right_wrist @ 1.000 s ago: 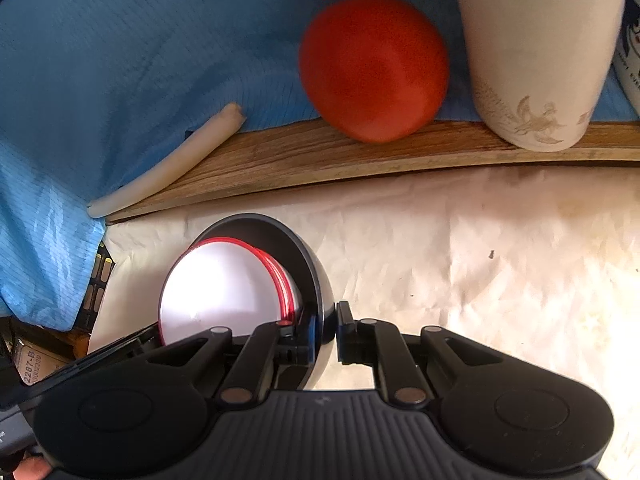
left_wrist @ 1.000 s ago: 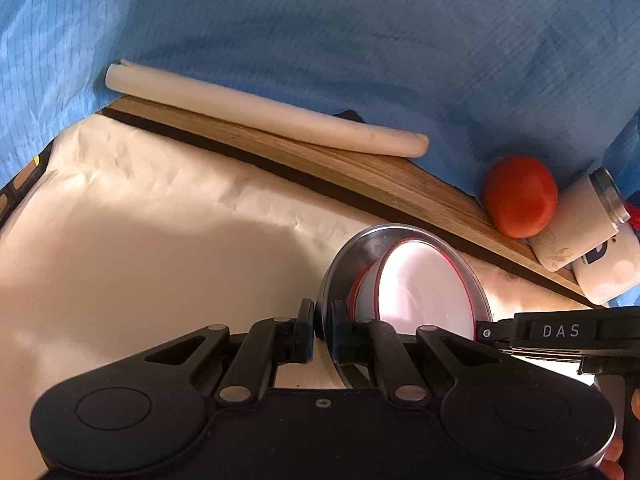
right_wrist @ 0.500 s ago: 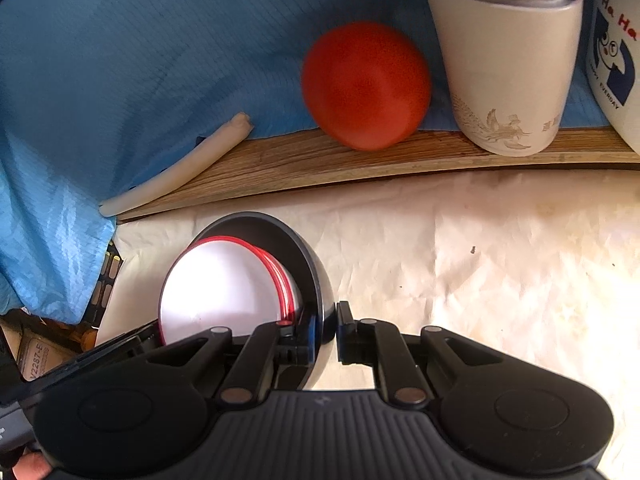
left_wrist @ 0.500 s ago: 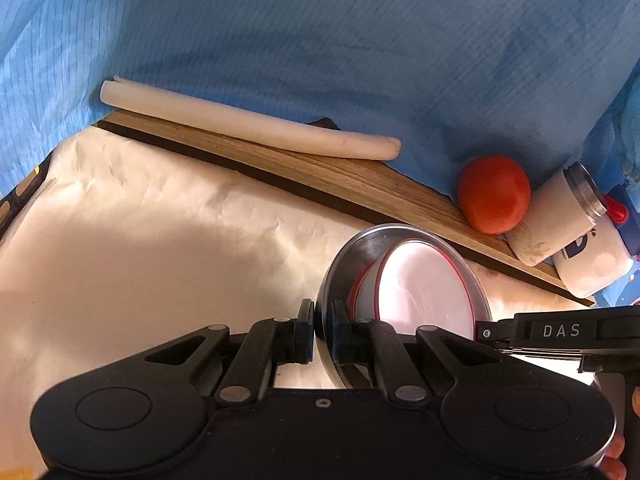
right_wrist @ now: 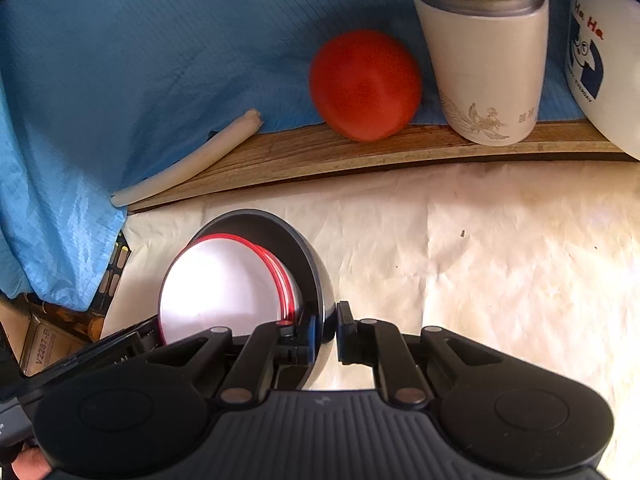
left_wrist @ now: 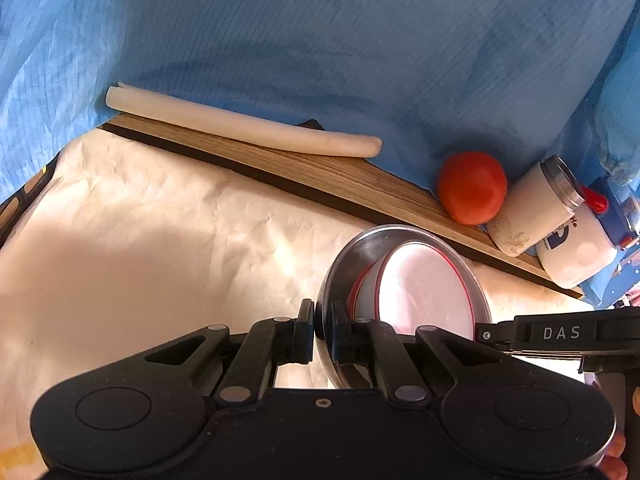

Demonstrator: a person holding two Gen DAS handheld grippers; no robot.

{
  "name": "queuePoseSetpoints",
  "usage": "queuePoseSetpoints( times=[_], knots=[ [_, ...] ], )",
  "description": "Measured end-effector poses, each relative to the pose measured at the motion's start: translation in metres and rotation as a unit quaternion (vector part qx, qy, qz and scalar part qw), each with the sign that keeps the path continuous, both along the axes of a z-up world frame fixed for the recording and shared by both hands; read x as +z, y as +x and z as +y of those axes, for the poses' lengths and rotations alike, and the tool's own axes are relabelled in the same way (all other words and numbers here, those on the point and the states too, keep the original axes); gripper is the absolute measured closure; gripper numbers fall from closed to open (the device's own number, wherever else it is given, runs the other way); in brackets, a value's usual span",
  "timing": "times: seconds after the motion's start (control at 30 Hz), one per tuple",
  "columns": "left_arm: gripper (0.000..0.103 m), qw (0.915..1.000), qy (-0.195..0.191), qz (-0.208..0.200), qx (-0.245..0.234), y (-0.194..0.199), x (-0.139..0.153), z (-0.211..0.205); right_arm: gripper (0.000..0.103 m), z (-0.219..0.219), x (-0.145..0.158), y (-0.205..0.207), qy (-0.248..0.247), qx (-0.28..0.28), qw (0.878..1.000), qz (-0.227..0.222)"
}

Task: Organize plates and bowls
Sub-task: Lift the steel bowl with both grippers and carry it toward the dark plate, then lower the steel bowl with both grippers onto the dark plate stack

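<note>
A steel bowl [left_wrist: 356, 256] holds nested white bowls with red rims [left_wrist: 424, 284]. My left gripper [left_wrist: 323, 334] is shut on the steel bowl's left rim. My right gripper [right_wrist: 325, 330] is shut on the opposite rim of the steel bowl [right_wrist: 320, 280], and the red-rimmed bowls [right_wrist: 220, 288] show inside it. Both grippers hold the stack a little above the cream paper-covered table [left_wrist: 140, 232]. The right gripper's body shows at the right of the left wrist view.
A wooden board [left_wrist: 320, 172] runs along the back, with a white roll [left_wrist: 240, 128], a red tomato [right_wrist: 364, 84], a white steel-rimmed cup [right_wrist: 484, 56] and a white printed container [right_wrist: 604, 72]. Blue cloth [left_wrist: 320, 40] hangs behind. Boxes [right_wrist: 44, 348] lie beyond the table's left edge.
Both grippers, with the bowl stack, have drawn back from the board: tomato and cup look smaller and farther. The grip on the steel bowl is unchanged.
</note>
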State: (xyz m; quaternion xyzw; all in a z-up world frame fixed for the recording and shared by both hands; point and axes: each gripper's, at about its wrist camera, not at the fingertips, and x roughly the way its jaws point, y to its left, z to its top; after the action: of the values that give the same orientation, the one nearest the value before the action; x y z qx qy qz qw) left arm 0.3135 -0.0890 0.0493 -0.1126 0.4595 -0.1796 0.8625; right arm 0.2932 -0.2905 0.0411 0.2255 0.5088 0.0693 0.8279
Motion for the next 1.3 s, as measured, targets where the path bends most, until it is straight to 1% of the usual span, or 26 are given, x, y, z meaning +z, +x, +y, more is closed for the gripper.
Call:
queuePoseSetpoints(
  times=[0.4, 0.53, 1.0, 1.3],
  knots=[
    [0.096, 1.0, -0.003, -0.004, -0.001, -0.02, 0.006, 0.004, 0.092, 0.001, 0.006, -0.023, -0.003, 0.006, 1.0, -0.006],
    [0.096, 1.0, -0.004, -0.004, -0.003, -0.026, 0.007, 0.006, 0.092, 0.001, 0.006, -0.024, -0.002, 0.006, 1.0, -0.004],
    [0.096, 0.9999, -0.005, -0.013, -0.005, -0.053, 0.011, 0.013, 0.092, 0.009, 0.013, -0.056, -0.007, 0.011, 1.0, -0.008],
    [0.096, 0.9998, -0.006, -0.016, -0.005, -0.065, 0.012, 0.019, 0.092, 0.015, 0.014, -0.066, -0.01, 0.013, 1.0, -0.009]
  ],
)
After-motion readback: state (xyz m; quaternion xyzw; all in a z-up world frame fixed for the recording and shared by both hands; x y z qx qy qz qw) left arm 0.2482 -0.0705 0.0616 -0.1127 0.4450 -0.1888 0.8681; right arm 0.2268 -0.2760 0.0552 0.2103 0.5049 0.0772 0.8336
